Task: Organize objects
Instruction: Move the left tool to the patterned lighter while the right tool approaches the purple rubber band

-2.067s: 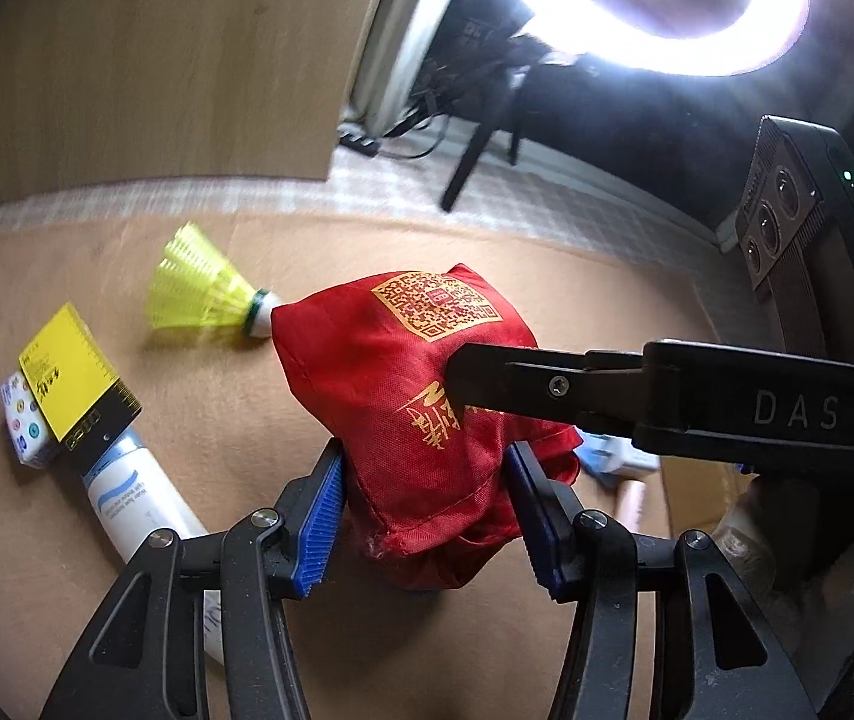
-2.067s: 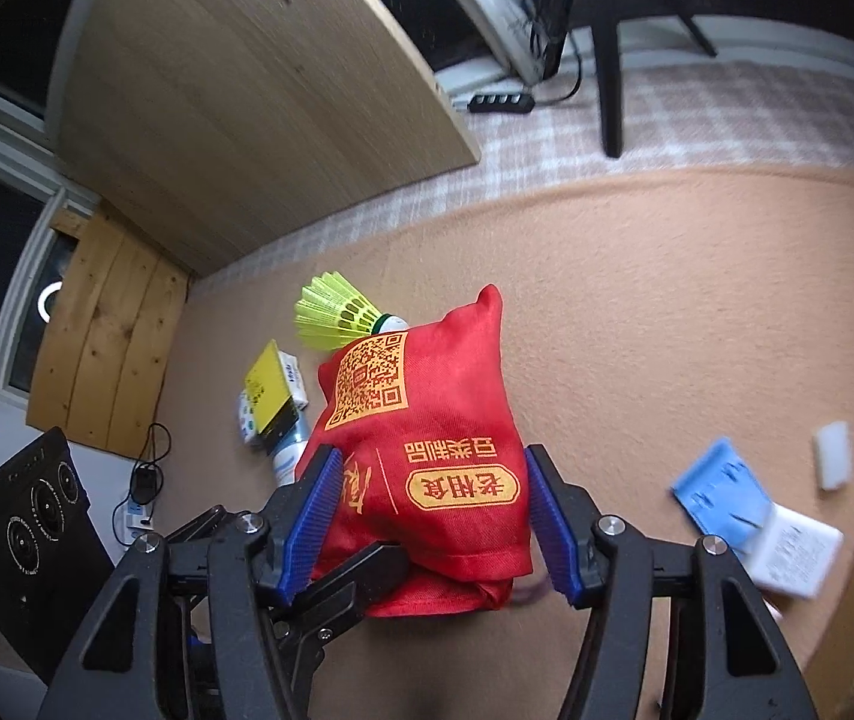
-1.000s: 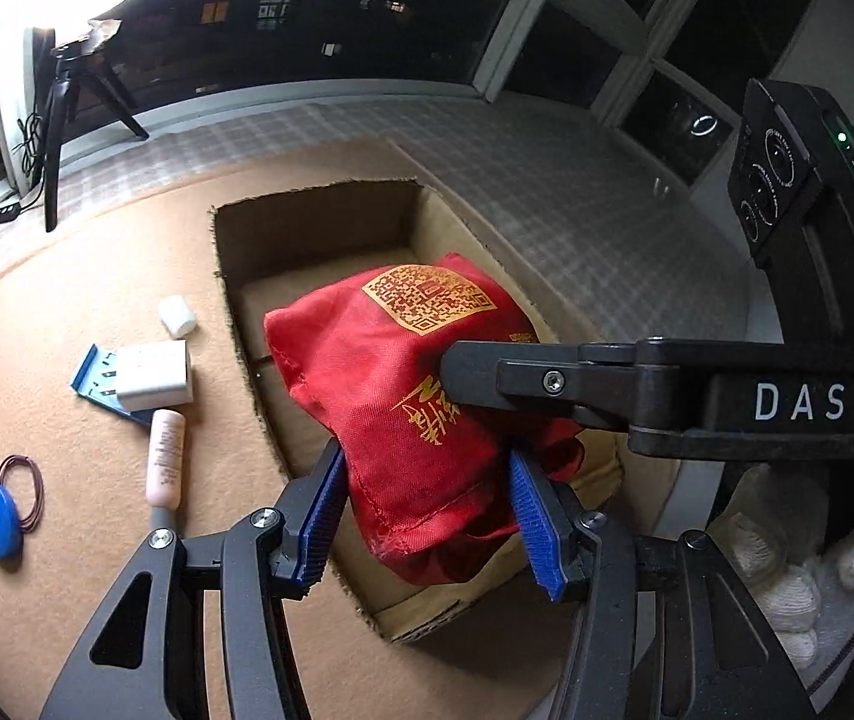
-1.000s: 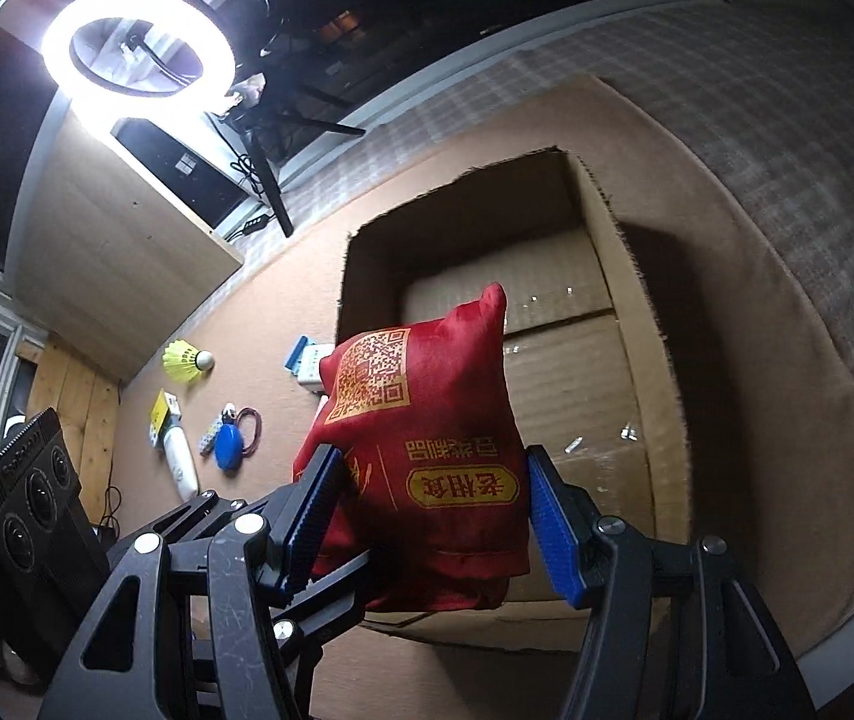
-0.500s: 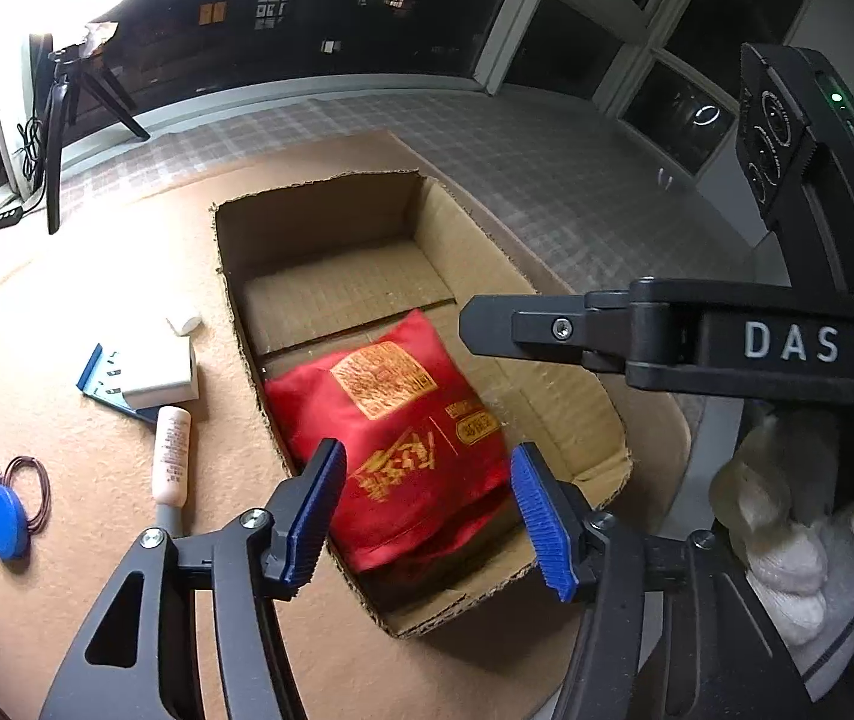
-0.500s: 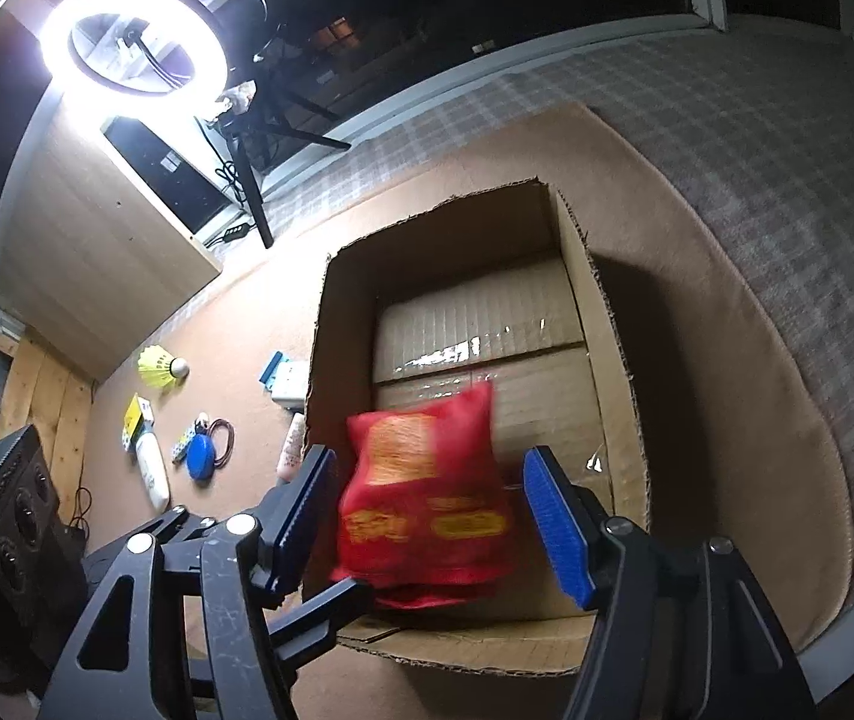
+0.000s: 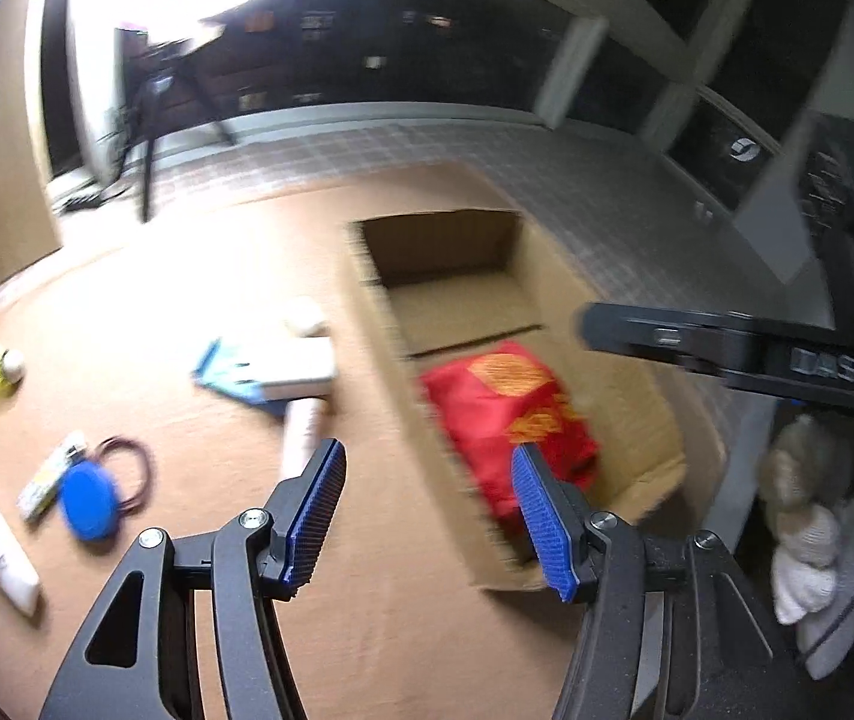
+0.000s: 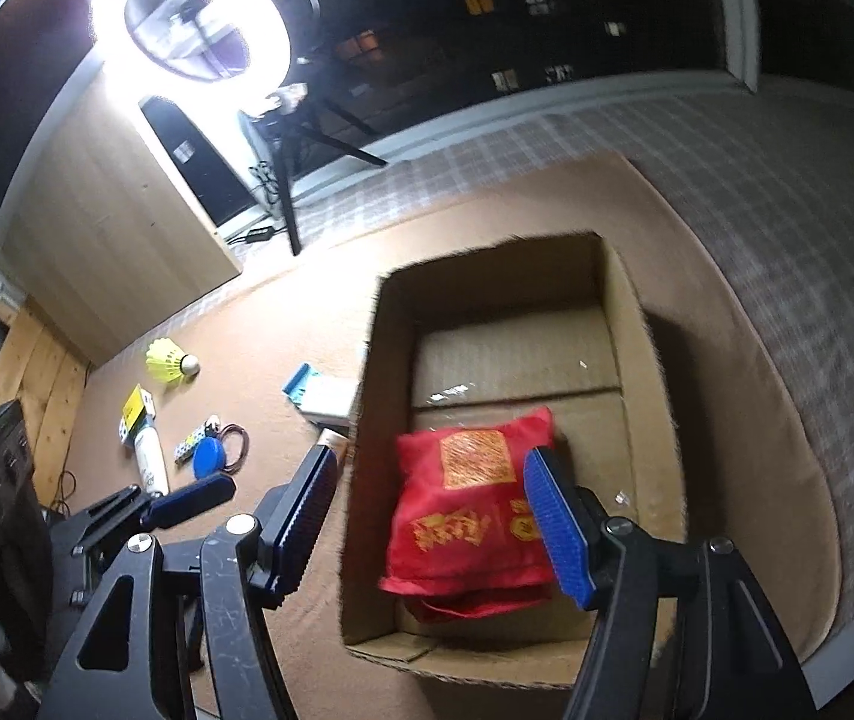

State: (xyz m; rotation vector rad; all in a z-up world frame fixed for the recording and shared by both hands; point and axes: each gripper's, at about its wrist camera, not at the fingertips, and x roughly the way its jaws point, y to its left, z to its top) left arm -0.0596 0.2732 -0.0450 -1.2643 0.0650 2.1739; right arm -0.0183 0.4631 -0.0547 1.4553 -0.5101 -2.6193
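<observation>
A red cloth bag (image 8: 469, 510) with gold print lies inside the open cardboard box (image 8: 628, 312), at its near end; it also shows, blurred, in the left wrist view (image 7: 505, 414) within the box (image 7: 367, 294). My left gripper (image 7: 427, 516) is open and empty, above the mat just left of the box. My right gripper (image 8: 433, 525) is open and empty, above the box's near left part. The left gripper's finger (image 8: 187, 501) shows in the right wrist view.
On the tan mat left of the box lie a blue and white package (image 8: 322, 396), a pale tube (image 7: 304, 426), a blue disc with a cord (image 8: 211, 456), a white tube (image 8: 148, 459), a yellow card (image 8: 136, 405) and a yellow shuttlecock (image 8: 169, 360). A ring light (image 8: 190, 15) on a tripod stands behind.
Both grippers opened and let the red bag fall into the box, where it now lies flat. The left gripper has swung left and back; its view is blurred by motion.
</observation>
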